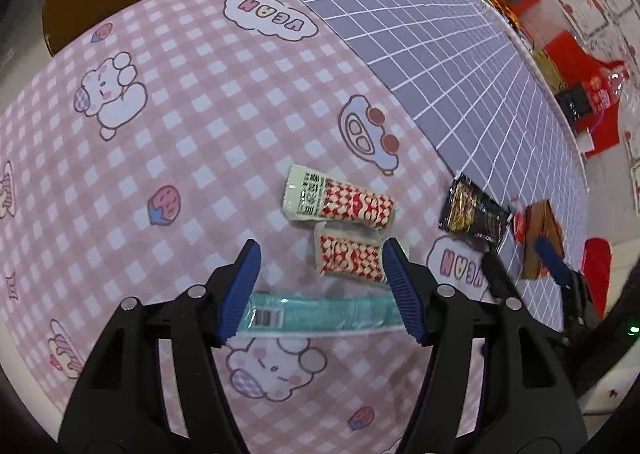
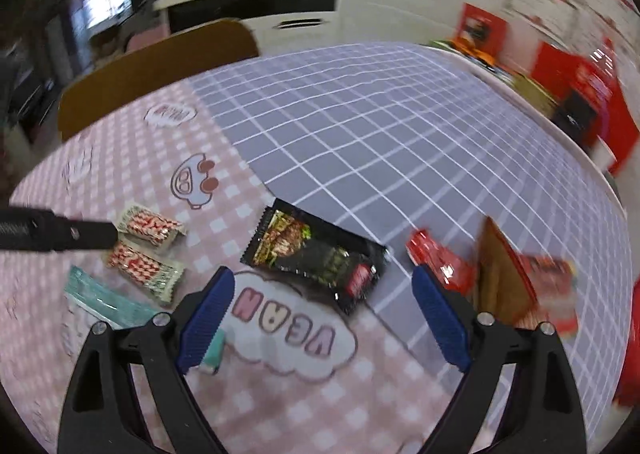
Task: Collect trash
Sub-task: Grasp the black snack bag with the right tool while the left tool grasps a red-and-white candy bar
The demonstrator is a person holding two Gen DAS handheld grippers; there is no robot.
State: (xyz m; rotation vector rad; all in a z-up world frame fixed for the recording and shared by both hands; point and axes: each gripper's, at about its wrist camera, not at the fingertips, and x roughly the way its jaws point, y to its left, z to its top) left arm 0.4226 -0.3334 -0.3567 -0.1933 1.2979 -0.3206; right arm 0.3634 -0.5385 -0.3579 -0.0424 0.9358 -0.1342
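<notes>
Several wrappers lie on the table. Two red-and-white wrappers (image 1: 344, 206) (image 1: 348, 260) sit side by side, with a teal wrapper (image 1: 320, 314) nearer to me. My left gripper (image 1: 320, 248) hovers open over the nearer red-and-white wrapper and the teal one, its pads clear of both. A black snack wrapper (image 2: 316, 254) lies where the pink cloth meets the grey one. My right gripper (image 2: 322, 274) stands open just above its near end. To its right are a red wrapper (image 2: 440, 262), a brown packet (image 2: 500, 274) and a red printed packet (image 2: 552, 286).
The table carries a pink checked cloth (image 1: 180, 126) and a grey grid cloth (image 2: 380, 134). A brown chair back (image 2: 152, 62) stands at the far edge. Red boxes (image 1: 568, 50) and other clutter sit beyond the table's right edge.
</notes>
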